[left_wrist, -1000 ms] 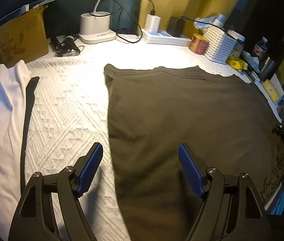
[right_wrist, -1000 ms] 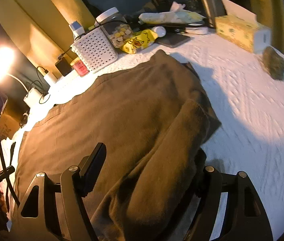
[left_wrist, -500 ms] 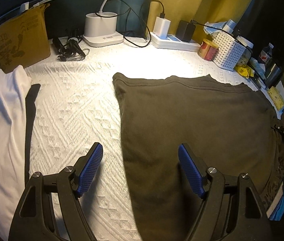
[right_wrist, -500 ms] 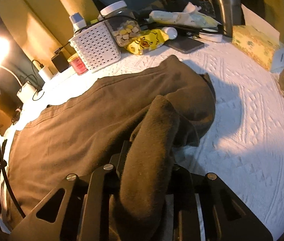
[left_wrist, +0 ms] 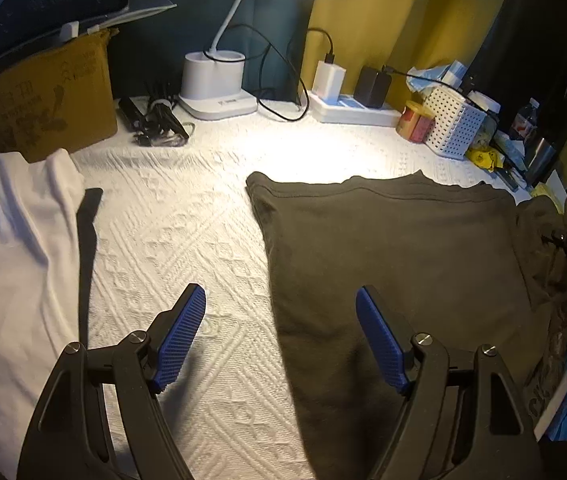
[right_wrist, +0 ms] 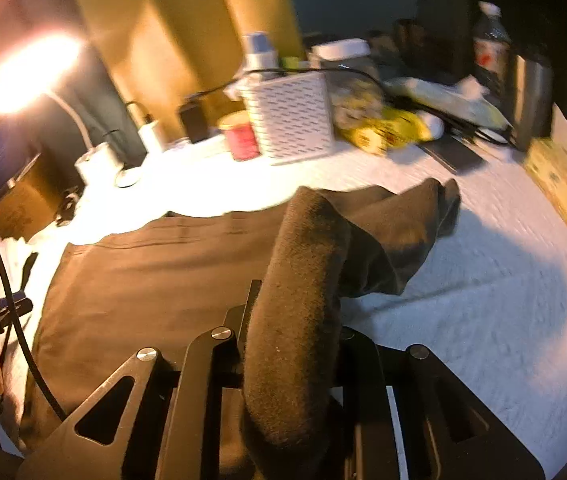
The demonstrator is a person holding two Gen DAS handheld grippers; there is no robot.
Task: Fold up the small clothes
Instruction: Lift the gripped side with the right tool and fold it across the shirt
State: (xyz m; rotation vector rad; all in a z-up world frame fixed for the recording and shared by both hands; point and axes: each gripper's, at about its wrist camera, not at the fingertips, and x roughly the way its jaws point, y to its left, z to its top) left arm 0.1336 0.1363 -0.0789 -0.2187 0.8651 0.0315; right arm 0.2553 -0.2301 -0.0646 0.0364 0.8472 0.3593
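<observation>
A dark olive-brown garment (left_wrist: pixel 395 248) lies flat on the white textured cloth (left_wrist: pixel 171 240). My left gripper (left_wrist: pixel 280 296) hovers open over the garment's left edge, its blue pads (left_wrist: pixel 179 340) holding nothing. In the right wrist view the same garment (right_wrist: pixel 155 280) spreads to the left. My right gripper (right_wrist: pixel 295 304) has its jaws closing on a thick bunched fold (right_wrist: pixel 307 248) of that garment, which is lifted off the table and drapes over the fingers, hiding the pads. A white garment (left_wrist: pixel 15 240) lies at the far left.
Along the back stand a cardboard box (left_wrist: pixel 39 100), a white lamp base (left_wrist: pixel 215 84), a power strip (left_wrist: pixel 351 110), a red can (left_wrist: pixel 415 122) and a white basket (left_wrist: pixel 453 128). A black strap (left_wrist: pixel 87 248) lies beside the white garment. A steel flask (right_wrist: pixel 531 96) and a tissue box (right_wrist: pixel 559 176) stand at the right.
My right gripper has gone from wide open to clamped on the garment's right side and has raised that fold up and toward the left. The left gripper has pulled back slightly, still open.
</observation>
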